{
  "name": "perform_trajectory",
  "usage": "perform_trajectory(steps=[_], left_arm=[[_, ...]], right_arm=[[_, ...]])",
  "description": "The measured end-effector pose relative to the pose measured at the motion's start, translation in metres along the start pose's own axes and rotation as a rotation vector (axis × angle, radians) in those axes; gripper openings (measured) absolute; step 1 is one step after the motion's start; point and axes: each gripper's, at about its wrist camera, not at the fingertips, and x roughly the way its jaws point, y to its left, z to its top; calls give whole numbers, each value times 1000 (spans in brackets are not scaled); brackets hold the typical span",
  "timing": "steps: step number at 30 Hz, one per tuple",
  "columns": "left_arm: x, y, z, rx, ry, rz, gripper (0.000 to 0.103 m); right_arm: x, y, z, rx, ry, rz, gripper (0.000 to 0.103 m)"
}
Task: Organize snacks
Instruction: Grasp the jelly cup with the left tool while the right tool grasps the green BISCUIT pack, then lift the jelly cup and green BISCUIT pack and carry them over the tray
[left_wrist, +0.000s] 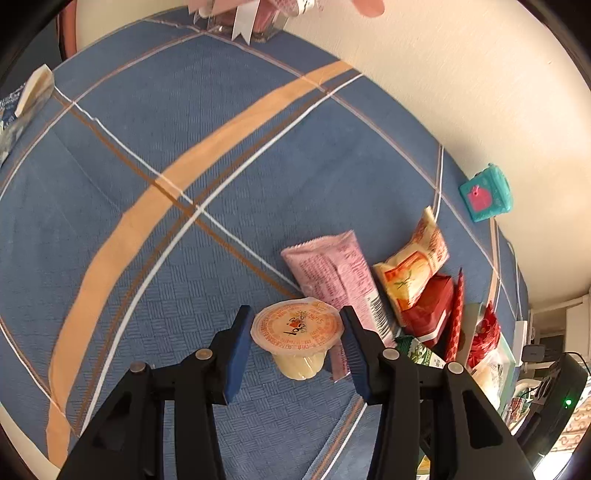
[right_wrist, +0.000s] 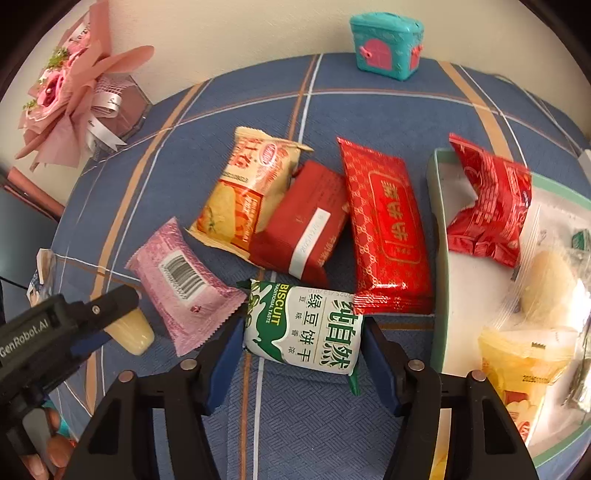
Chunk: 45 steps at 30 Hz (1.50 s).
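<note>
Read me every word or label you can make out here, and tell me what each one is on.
"BISCUIT TRADITIONAL TASTE": green and white biscuit packet.
"GenRobot.AI": black left gripper body.
Barcode, digits unreadable: pink foil wrapper.
Print on orange-lidded jelly cup and the red packets: too blurred.

The left gripper (left_wrist: 295, 345) pinches a jelly cup (left_wrist: 297, 334) at lower centre of the frame; a pink packet (left_wrist: 332, 273) lies just behind on the blue cloth (left_wrist: 147, 147).
</note>
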Motion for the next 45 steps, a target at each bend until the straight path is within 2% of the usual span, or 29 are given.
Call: perform_trajectory(steps=[13,24,36,45], left_arm=[[-45,-10,8,29,-115,-5,49],[-47,-34,7,72,-143,10,49],[-42,-73,-6,152,-131,-2,49],[-37,-150,-40,359,-118,-22,49]], right_arm=[[-47,8,9,-7,-73,11,66],[-83,-7,11,29,-107,7,66],[-104,-67,10,167,-140,-28,66],[-121,-133,3,327,-171,-63,66]])
